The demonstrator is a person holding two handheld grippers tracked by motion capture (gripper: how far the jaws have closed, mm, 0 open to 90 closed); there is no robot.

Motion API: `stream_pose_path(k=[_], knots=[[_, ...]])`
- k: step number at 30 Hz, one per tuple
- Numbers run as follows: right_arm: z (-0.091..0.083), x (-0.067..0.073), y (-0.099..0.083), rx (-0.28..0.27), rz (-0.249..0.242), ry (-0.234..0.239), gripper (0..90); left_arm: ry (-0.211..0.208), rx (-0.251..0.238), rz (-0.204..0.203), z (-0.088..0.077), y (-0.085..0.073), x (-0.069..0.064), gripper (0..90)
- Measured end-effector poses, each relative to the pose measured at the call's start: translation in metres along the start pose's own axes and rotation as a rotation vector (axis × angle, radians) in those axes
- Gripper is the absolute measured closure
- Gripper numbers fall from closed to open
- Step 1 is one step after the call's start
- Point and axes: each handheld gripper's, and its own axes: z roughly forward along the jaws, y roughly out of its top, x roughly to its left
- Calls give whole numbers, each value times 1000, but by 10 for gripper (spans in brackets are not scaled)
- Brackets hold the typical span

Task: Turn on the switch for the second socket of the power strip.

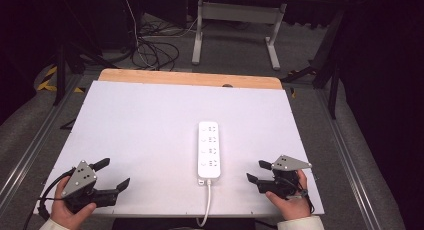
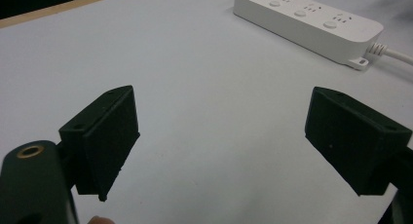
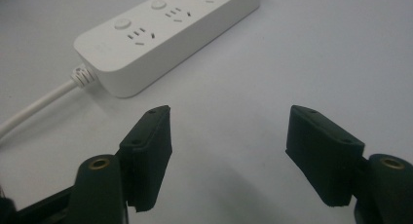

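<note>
I held both grippers low over the near edge of the white tabletop point(image 1: 150, 120), with the power strip point(image 1: 209, 150) lying between them, its length running away from me and its cord point(image 1: 206, 202) trailing off the near edge. My left gripper point(image 1: 116, 175) sat well apart from the strip, jaws spread wide and empty, angled toward it; in the left gripper view the strip point(image 2: 307, 24) lay beyond the right-hand jaw, across bare tabletop. My right gripper point(image 1: 259, 172) waited nearer, just beside the strip's cord end, its jaws also wide apart and holding nothing. From the right gripper view, the strip point(image 3: 165, 36) sat ahead and to the left of the jaws, its nearest switch button point(image 3: 122, 24) and sockets facing up.

As I judged it, the step in hand was the approach to the strip. Done well, it called for bringing the right gripper in squarely across the strip's narrow width near the cord end, keeping the jaws level with the tabletop so both pads met the side walls together. I reckoned a skewed grip would twist the light casing, and that the stiff cord might drag it sideways.
</note>
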Motion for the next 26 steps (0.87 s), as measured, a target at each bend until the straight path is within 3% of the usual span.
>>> stream_pose_path(k=[7,13,21,26], knots=[[-1,-3,-13,26,30,-29,339,-7,8,9,1,-1,-1,129],[-2,-7,-10,20,60,-4,339,-6,18,12,5,-1,-1,124],[-3,-9,-10,-21,29,-12,327,8,7,0,6,-2,2,116],[-3,-8,-9,-18,16,-29,325,10,4,-4,5,-2,3,116]])
